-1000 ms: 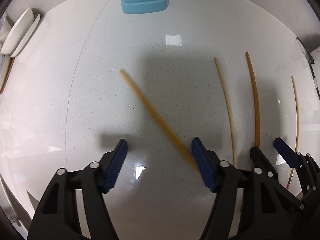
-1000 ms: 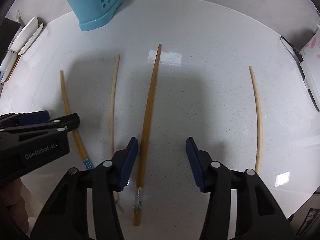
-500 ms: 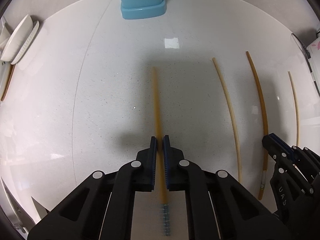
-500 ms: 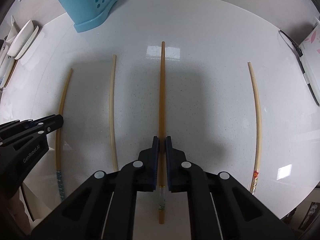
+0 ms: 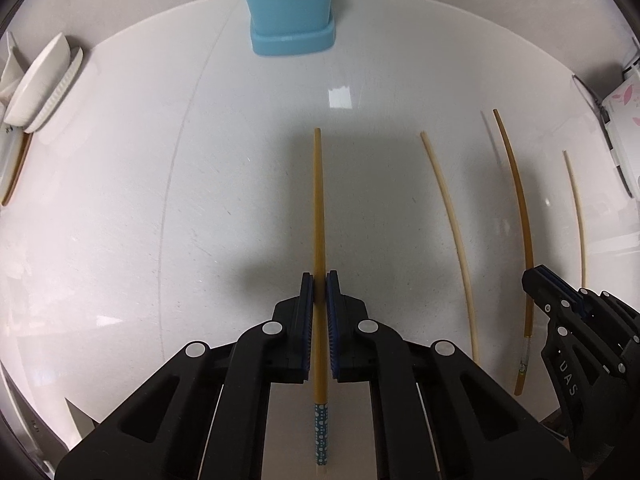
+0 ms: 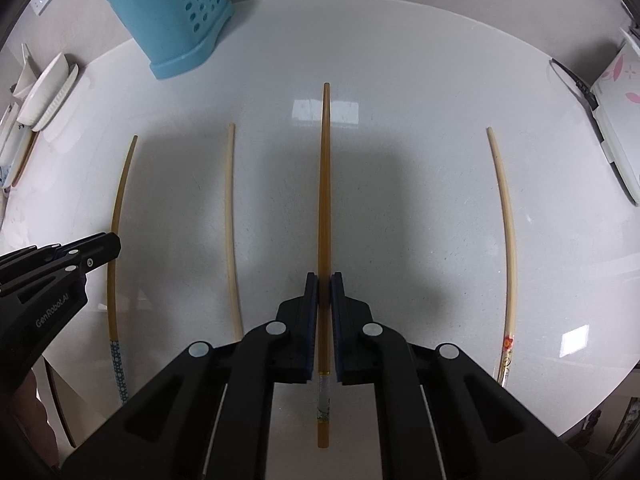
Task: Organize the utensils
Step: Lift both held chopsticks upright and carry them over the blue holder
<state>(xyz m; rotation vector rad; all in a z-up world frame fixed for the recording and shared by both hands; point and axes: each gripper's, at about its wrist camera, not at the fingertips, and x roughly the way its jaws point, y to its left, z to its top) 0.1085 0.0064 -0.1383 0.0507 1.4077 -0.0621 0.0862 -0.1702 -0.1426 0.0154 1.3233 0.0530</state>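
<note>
My left gripper (image 5: 319, 280) is shut on a brown chopstick with a blue dotted end (image 5: 319, 216), which points at the blue utensil holder (image 5: 290, 8). My right gripper (image 6: 324, 280) is shut on a darker brown chopstick with a clear-banded end (image 6: 324, 184). The same gripper (image 5: 538, 274) and its chopstick (image 5: 520, 200) show at the right of the left wrist view. A pale chopstick (image 6: 230, 216) lies between the two held ones. Another pale chopstick with a flower end (image 6: 506, 232) lies to the right. The blue holder (image 6: 176, 12) stands at the far left, with chopstick tips sticking out.
White dishes (image 5: 40, 84) are stacked at the table's left edge. A white appliance with pink flowers (image 6: 616, 120) and a black cable sit at the right edge. The round white table (image 6: 400, 60) ends close behind the grippers.
Both grippers were open a second ago and have shut on their chopsticks. The left chopstick swung from a slant to straight ahead. Both chopsticks now appear lifted, with the holder nearer.
</note>
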